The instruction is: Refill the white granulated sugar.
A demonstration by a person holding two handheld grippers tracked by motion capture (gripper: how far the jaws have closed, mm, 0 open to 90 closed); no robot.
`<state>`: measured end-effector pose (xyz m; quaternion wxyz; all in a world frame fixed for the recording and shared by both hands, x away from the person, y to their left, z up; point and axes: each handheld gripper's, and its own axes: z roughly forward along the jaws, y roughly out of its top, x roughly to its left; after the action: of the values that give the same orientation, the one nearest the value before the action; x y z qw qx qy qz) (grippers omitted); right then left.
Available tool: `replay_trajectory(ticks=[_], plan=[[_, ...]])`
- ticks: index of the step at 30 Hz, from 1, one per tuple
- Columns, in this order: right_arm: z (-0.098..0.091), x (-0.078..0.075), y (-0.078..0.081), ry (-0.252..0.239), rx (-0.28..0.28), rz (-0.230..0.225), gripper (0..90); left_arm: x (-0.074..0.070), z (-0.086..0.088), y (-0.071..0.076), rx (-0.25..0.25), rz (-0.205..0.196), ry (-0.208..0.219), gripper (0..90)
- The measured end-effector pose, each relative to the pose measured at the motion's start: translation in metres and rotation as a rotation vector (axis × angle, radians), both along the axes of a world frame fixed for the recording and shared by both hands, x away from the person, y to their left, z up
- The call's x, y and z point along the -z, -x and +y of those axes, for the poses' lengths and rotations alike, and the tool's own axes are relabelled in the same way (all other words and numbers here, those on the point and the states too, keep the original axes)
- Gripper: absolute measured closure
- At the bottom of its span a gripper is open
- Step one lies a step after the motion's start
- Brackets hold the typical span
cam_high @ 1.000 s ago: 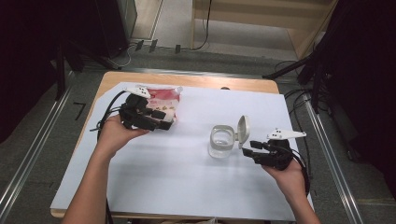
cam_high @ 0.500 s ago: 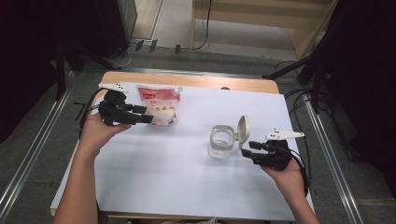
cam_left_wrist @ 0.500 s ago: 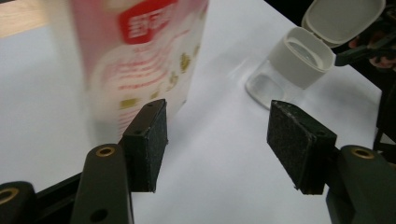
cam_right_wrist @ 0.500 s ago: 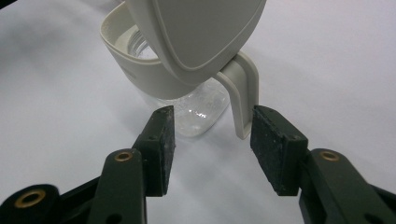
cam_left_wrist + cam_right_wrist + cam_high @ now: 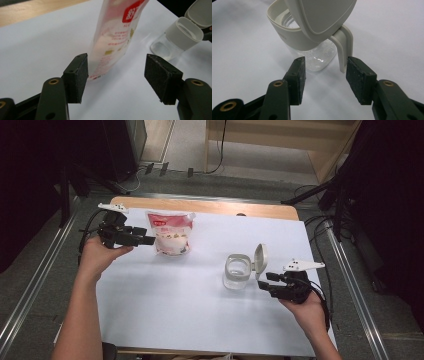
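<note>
A red-and-white pouch (image 5: 170,232) (image 5: 117,32) stands upright on the white sheet at the far left. My left gripper (image 5: 146,240) (image 5: 116,72) is level just to its left. Its jaws have just been opening, and the pouch stands just past the tips with no pad touching it. A clear jar (image 5: 236,271) (image 5: 319,57) with a white collar and a flipped-up lid (image 5: 260,260) (image 5: 322,15) sits right of centre. My right gripper (image 5: 262,282) (image 5: 325,67) is open just right of the jar, its pads flanking the lid's hinge strap without pressing it.
The white sheet (image 5: 200,315) covers most of the table, and a strip of wooden tabletop (image 5: 225,208) shows along the far edge. Metal rails (image 5: 350,285) run along the floor on both sides. Each gripper trails a black cable.
My left gripper has drawn back leftward off the pouch, which it was over one second ago; the pouch now stands alone. The right gripper and the jar have not moved.
</note>
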<state>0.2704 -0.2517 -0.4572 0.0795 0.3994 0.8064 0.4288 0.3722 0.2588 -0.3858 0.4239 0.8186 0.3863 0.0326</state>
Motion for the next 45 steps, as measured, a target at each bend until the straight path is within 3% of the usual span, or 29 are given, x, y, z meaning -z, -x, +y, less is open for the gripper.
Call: replay_trajectory(ticks=[3, 11, 13, 19, 20, 24, 31, 33, 35, 40, 45], plan=[[0.001, 0.000, 0.002, 0.000, 0.004, 0.002, 50.6, 0.001, -0.003, -0.005, 0.008, -0.039, -0.002, 33.9], [-0.001, 0.001, 0.004, 0.000, 0.010, 0.002, 50.6, 0.009, -0.013, -0.022, 0.011, -0.012, 0.032, 37.4], [-0.001, 0.002, 0.004, 0.001, 0.010, 0.000, 50.6, 0.010, -0.017, -0.027, 0.021, 0.001, 0.059, 39.0], [0.001, 0.002, 0.005, 0.002, 0.008, 0.007, 50.6, 0.015, -0.028, -0.033, 0.007, 0.023, 0.046, 44.2], [0.001, 0.002, 0.005, 0.002, 0.006, 0.005, 50.7, 0.017, -0.029, -0.034, 0.005, 0.020, 0.062, 45.9], [0.001, 0.002, 0.005, 0.000, 0.005, 0.003, 50.8, 0.018, -0.030, -0.034, 0.003, 0.026, 0.076, 51.9], [0.002, 0.002, 0.005, 0.001, 0.000, 0.003, 51.5, 0.017, -0.034, -0.032, 0.020, 0.050, 0.061, 68.2], [0.003, 0.002, 0.005, 0.001, -0.001, 0.003, 51.8, 0.017, -0.035, -0.031, 0.013, 0.045, 0.036, 71.8], [0.003, 0.002, 0.005, 0.000, -0.005, 0.002, 52.4, 0.017, -0.036, -0.031, 0.019, 0.044, 0.039, 75.8], [0.002, 0.001, 0.005, -0.005, -0.001, -0.004, 52.8, 0.016, -0.042, -0.028, 0.022, 0.022, 0.015, 79.7], [0.002, 0.001, 0.005, -0.010, -0.001, -0.002, 54.0, 0.018, -0.041, -0.029, 0.020, 0.037, 0.040, 82.2]])
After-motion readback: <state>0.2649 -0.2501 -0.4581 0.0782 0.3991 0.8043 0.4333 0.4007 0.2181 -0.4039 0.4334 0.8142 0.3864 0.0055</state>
